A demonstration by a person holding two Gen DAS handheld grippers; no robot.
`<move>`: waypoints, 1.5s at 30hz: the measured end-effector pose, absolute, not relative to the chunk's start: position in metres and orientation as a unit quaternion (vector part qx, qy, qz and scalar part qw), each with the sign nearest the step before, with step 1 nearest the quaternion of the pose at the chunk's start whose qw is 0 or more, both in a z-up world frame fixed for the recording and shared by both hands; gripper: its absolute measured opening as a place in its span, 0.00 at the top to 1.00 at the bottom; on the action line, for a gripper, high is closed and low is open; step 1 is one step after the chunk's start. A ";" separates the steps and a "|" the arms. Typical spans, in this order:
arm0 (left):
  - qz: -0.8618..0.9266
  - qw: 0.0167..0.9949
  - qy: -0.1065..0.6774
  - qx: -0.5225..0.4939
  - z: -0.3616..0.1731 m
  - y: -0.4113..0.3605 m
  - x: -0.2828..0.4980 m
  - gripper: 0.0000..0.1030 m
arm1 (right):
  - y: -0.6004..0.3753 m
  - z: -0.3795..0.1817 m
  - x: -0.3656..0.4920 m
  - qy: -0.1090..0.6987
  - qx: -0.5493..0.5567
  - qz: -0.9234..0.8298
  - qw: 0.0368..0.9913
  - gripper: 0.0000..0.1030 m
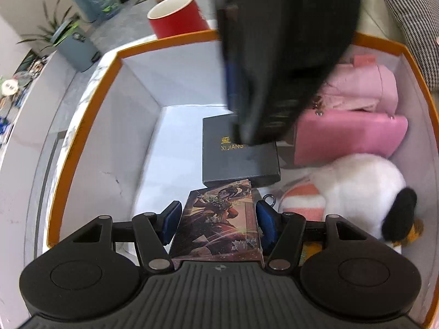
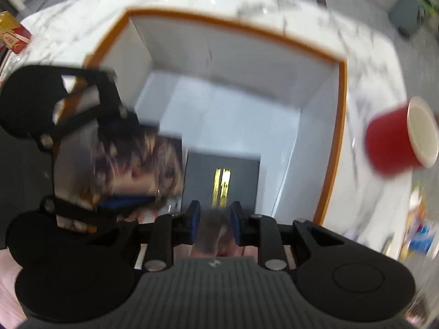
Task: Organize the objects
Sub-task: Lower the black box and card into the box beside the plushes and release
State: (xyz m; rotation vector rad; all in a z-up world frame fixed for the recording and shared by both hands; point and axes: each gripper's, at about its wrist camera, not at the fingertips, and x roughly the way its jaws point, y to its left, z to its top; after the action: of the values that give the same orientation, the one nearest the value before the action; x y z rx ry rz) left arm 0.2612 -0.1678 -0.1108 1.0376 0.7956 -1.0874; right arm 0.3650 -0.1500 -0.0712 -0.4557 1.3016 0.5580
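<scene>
Left claw (image 1: 216,220) grips an illustrated card box (image 1: 219,227) — right claw (image 2: 214,223) pinches something blurred, over the orange-rimmed box (image 1: 82,142).

The box (image 1: 85,126) has white walls and an orange rim, and it sits on white marble (image 2: 192,0) veined with grey. Inside lie a dark grey case (image 1: 238,161) with gold lettering, a pink bag (image 1: 351,137), a white plush toy (image 1: 365,192) with a black tip and pink-and-white stripes — and a card box (image 1: 219,219) printed in browns and reds. Beside the box stands a red cup (image 1: 175,16), white inside — and both grippers are black with blue pads (image 1: 171,219).
</scene>
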 end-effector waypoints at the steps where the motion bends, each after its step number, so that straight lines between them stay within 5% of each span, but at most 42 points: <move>1: -0.488 0.654 0.352 0.459 -0.112 -0.168 0.263 0.33 | -0.148 -0.071 0.368 0.585 -0.214 0.257 0.739 0.74; 14: -0.541 0.608 0.349 0.465 -0.123 -0.169 0.278 0.33 | -0.136 -0.090 0.391 0.552 -0.225 0.315 0.738 0.68; 18: -0.552 0.602 0.341 0.465 -0.121 -0.169 0.278 0.33 | -0.128 -0.098 0.386 0.549 -0.246 0.322 0.731 0.52; 33: -0.552 0.582 0.344 0.488 -0.126 -0.173 0.277 0.29 | -0.138 -0.094 0.391 0.589 -0.253 0.270 0.718 0.62; 39: -0.523 0.584 0.393 0.481 -0.128 -0.172 0.289 0.25 | -0.146 -0.082 0.384 0.569 -0.258 0.296 0.723 0.62; 45: -0.507 0.593 0.423 0.461 -0.133 -0.171 0.299 0.32 | -0.152 -0.073 0.380 0.512 -0.304 0.347 0.724 0.63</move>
State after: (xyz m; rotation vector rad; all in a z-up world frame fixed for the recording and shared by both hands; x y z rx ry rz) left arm 0.2988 -0.1713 -0.1327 1.0720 0.9826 -1.1795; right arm 0.3798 -0.1518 -0.0725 -0.6704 1.1301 0.7662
